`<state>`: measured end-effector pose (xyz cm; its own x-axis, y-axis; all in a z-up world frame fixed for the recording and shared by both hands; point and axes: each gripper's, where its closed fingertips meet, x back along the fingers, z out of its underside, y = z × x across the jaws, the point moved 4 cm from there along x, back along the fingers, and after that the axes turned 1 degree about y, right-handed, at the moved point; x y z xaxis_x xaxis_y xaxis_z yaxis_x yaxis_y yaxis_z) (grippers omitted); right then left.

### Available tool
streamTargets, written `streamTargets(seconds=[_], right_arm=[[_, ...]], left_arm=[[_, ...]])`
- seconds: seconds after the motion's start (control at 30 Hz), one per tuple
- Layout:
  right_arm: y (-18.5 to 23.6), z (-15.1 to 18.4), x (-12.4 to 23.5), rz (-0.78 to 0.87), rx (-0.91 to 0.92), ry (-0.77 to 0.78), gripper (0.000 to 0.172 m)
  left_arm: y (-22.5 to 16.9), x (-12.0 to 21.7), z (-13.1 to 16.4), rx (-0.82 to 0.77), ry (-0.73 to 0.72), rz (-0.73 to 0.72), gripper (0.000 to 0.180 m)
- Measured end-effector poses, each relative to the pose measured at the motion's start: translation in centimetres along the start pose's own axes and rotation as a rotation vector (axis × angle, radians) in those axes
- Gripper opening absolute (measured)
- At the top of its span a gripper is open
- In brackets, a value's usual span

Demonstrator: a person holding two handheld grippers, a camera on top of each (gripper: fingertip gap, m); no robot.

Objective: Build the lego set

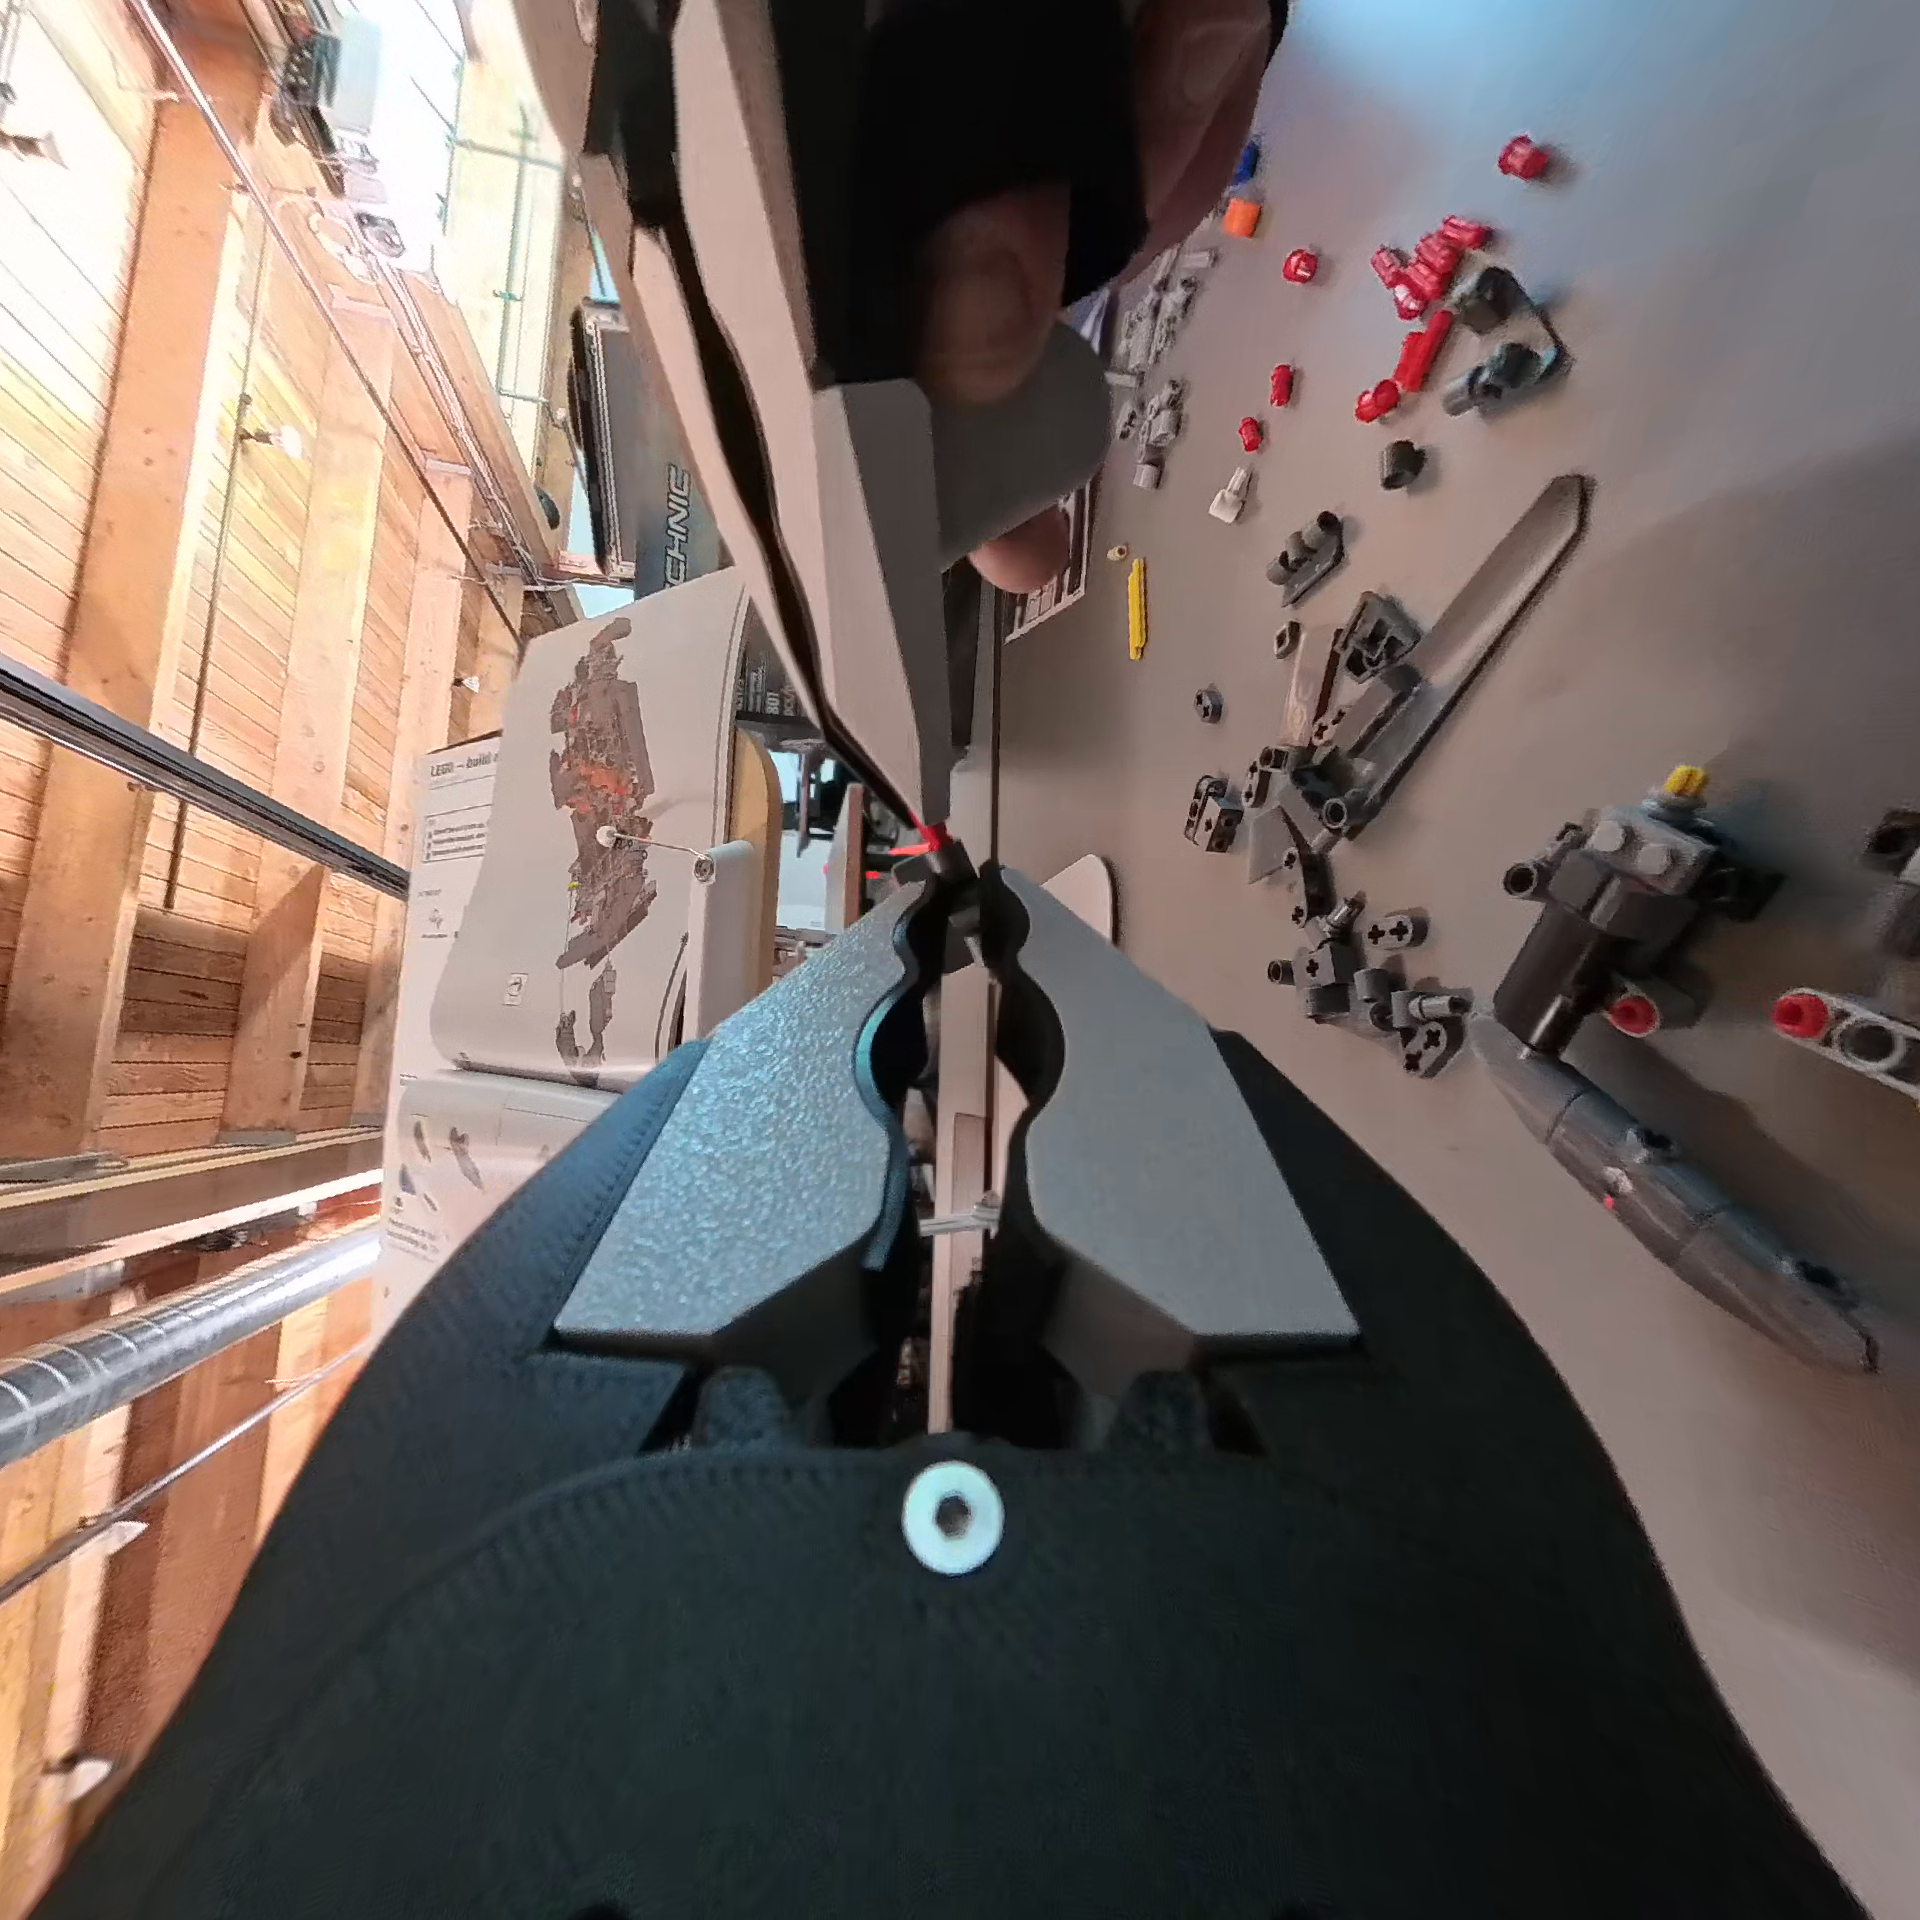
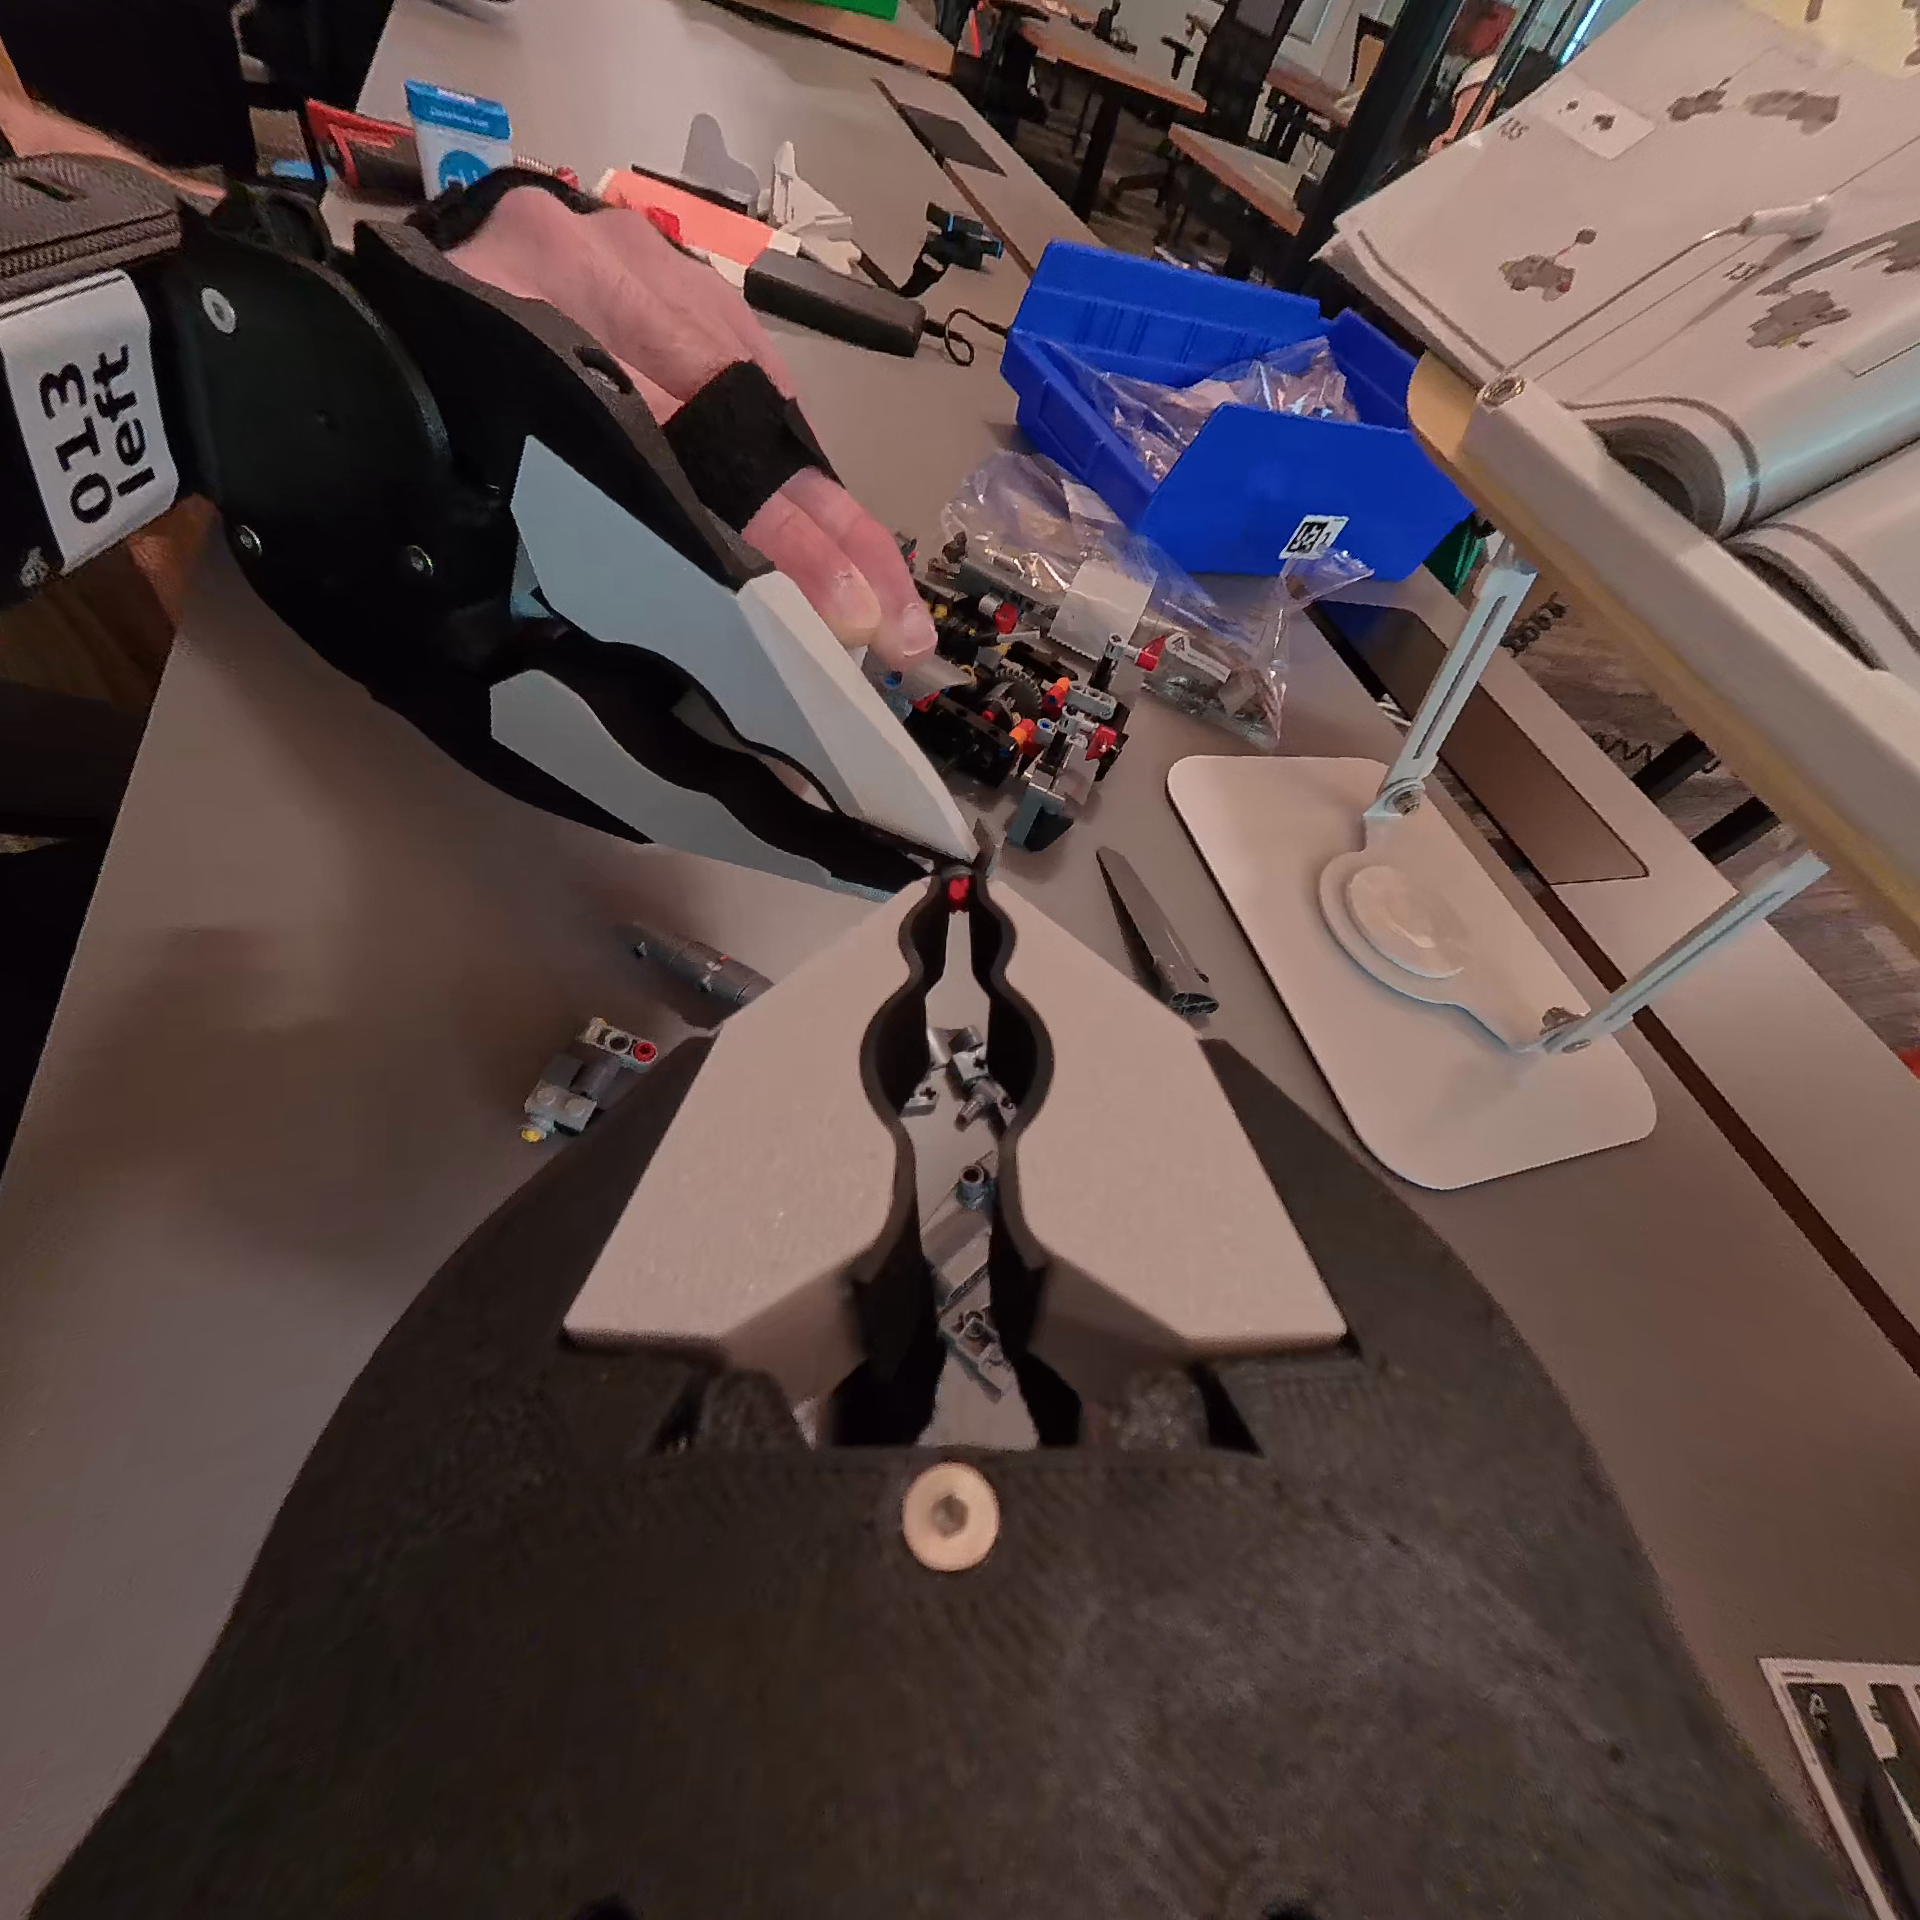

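Small dark grey connector (image 1: 948, 862) with red pin (image 2: 957, 886), aloft above grey worktop (image 1: 1558, 104), pinched between both tips. Left gripper (image 1: 961, 883) jaws clenched on connector; right gripper (image 2: 957, 891) jaws clenched on pin. Loose grey and red bricks (image 1: 1340, 790) scattered below.

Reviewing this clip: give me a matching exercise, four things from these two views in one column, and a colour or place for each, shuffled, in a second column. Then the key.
Things:
1. storage bin
2. small pin at the right gripper fingertips
3. long thin beam lying alone on the table
4. open instruction book

Colour or place:
A. yellow
B. raised on a stand
C. blue
D. red

Pairs: 1-C, 2-D, 3-A, 4-B
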<state>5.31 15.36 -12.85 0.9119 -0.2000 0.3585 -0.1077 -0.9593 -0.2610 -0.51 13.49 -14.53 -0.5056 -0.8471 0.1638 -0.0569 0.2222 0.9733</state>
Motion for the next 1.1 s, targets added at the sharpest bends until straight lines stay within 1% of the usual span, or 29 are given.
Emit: streamTargets(seconds=[0.2, 0.3, 0.37, 0.43, 0.47, 0.53, 0.6, 0.7, 0.8, 0.93, 1.07, 1.1], right_arm=[[0.0, -0.4, 0.1, 0.016, 0.014, -0.017, 0.002], [0.0, -0.4, 0.1, 0.013, 0.015, -0.019, 0.004], [0.0, -0.5, 0.2, 0.014, 0.016, -0.025, 0.011], [-0.1, -0.8, 0.5, 0.021, 0.023, -0.039, 0.021], [-0.1, -1.1, 0.8, 0.034, 0.043, -0.051, 0.028], [-0.4, -1.2, 1.5, 0.107, 0.139, -0.030, 0.035], [-0.6, -0.9, 1.9, 0.190, 0.269, 0.006, 0.040], [-0.1, -0.9, 1.8, 0.229, 0.376, 0.028, 0.057], [0.2, -1.5, 1.9, 0.296, 0.509, 0.025, 0.061], [0.4, -2.4, 1.8, 0.335, 0.581, 0.015, 0.061], [0.2, -2.8, 2.0, 0.343, 0.581, -0.002, 0.051], [0.2, -2.8, 2.1, 0.344, 0.580, -0.011, 0.045]], left_arm=[[0.3, 0.0, -0.1, 0.087, -0.028, 0.031, 0.004], [0.4, 0.0, -0.3, 0.101, -0.036, 0.035, 0.004], [0.4, 0.0, -0.3, 0.124, -0.043, 0.048, 0.004], [0.4, -0.1, -0.1, 0.147, -0.044, 0.054, 0.004], [0.5, -0.1, 0.0, 0.186, -0.053, 0.069, 0.004], [1.0, -0.2, 0.1, 0.320, -0.089, 0.111, 0.004], [1.9, -0.2, 0.1, 0.506, -0.145, 0.177, 0.004], [3.2, -0.2, 0.0, 0.789, -0.245, 0.295, 0.004], [3.8, -0.2, -0.6, 1.007, -0.352, 0.425, 0.003], [4.1, -0.3, -1.1, 1.162, -0.427, 0.530, 0.004], [4.4, -0.3, -1.5, 1.235, -0.484, 0.575, 0.003], [4.5, -0.3, -1.5, 1.247, -0.494, 0.583, 0.003]])
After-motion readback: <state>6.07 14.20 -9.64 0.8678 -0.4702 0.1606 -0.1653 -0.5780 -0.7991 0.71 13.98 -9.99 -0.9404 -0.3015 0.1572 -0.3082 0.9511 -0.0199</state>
